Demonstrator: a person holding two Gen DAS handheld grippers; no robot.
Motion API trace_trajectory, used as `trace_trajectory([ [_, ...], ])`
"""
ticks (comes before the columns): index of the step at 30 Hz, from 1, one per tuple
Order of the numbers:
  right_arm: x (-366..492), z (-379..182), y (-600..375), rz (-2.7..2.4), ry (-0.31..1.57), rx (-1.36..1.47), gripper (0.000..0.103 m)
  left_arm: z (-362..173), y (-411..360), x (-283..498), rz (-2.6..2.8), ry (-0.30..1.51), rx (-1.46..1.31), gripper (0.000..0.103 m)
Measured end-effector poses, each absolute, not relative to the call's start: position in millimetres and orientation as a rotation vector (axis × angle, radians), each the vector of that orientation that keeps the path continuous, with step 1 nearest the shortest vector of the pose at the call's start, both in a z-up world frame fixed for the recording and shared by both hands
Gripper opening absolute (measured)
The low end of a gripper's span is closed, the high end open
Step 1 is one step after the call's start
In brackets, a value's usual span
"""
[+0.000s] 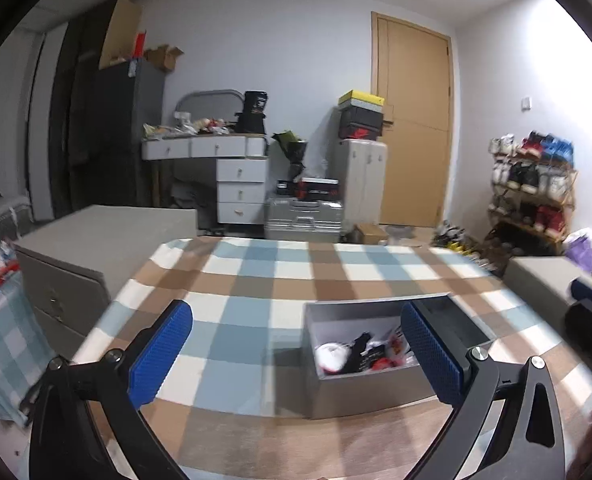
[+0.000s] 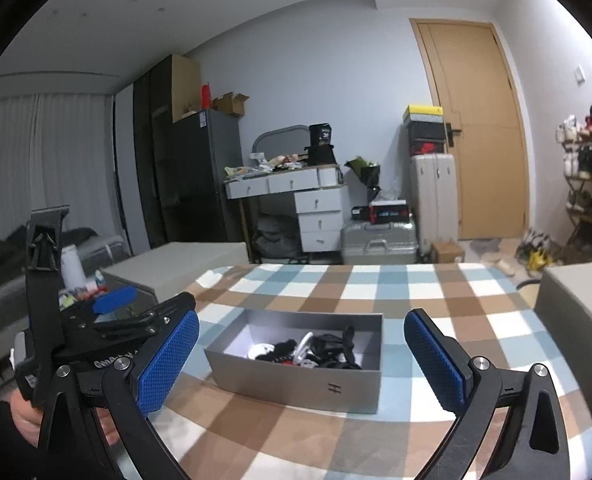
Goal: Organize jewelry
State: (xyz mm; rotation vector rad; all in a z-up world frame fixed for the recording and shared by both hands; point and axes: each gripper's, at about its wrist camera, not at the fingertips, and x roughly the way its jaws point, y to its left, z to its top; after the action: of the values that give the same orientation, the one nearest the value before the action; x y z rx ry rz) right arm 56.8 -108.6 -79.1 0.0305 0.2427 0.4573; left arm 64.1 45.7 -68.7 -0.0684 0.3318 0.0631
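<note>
Left gripper (image 1: 296, 354) is being held with jaws spread wide, nothing between them. Grey box (image 1: 360, 390) of tangled jewelry (image 1: 360, 354) is being seen just ahead, toward its right finger, on the checked cloth (image 1: 255, 280). Right gripper (image 2: 302, 358) is likewise being held apart and empty, the box (image 2: 304, 388) being centred ahead between its fingers.

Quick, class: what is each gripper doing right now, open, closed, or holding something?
Left gripper: open, holding nothing.
Right gripper: open, holding nothing.
</note>
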Motion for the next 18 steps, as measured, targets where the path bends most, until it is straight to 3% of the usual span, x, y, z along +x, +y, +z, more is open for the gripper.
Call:
trace_trajectory([
  [18,52.2,-106.8,-107.3,0.403,0.24,-0.03,0.103,-77.9,42.3,43.8,0.084,0.29,-0.037,0.102],
])
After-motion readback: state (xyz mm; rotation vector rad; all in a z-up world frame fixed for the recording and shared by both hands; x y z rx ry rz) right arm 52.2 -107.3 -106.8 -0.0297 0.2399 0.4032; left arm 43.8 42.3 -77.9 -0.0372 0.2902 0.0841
